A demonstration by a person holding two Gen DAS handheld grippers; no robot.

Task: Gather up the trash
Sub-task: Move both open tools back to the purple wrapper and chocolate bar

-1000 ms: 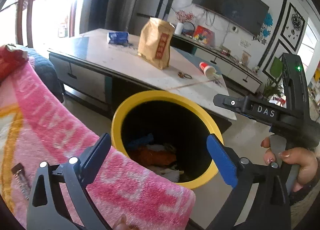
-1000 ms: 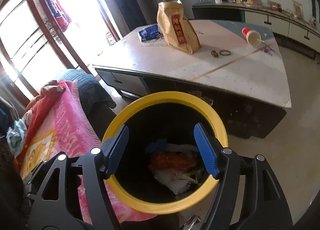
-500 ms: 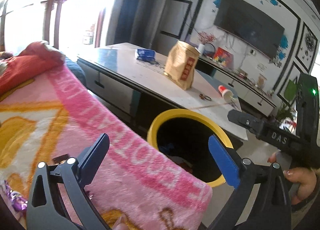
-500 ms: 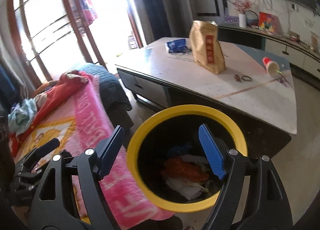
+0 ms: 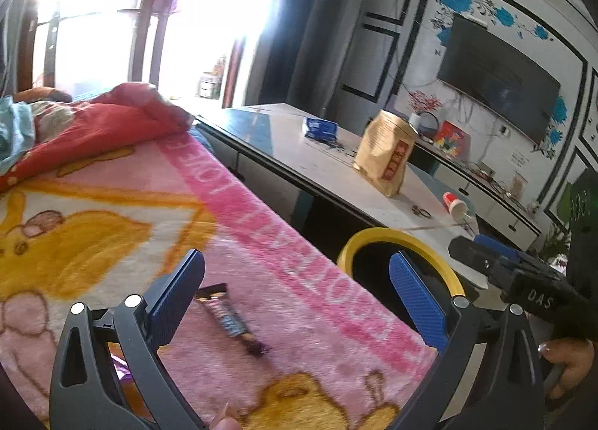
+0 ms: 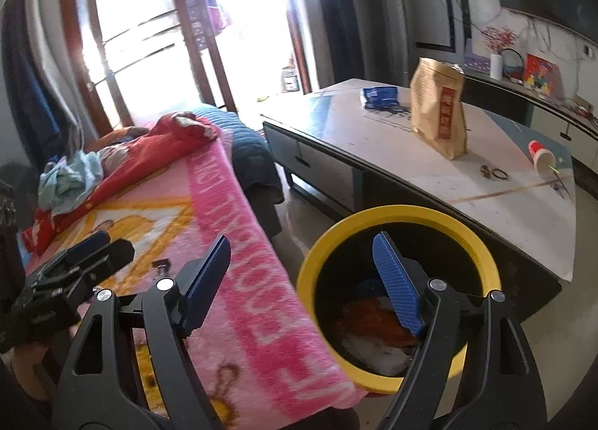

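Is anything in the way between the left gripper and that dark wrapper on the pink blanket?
Nothing visible. The wrapper lies flat on the blanket, in the open just ahead of the left gripper, whose fingers are spread wide and empty.

fuzzy fleece blanket [image 5: 299,280], glossy plastic wrapper [image 5: 230,318], matte kraft paper bag [image 6: 439,108], smooth yellow plastic bin [image 6: 482,243]

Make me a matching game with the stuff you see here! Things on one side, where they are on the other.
Things:
1. candy wrapper
2. brown paper bag
3. orange trash
4. red cup

Places:
A. standing upright on the table
B. inside the yellow bin
C. lying on the pink blanket
D. tipped on its side on the table

Pairs: 1-C, 2-A, 3-B, 4-D
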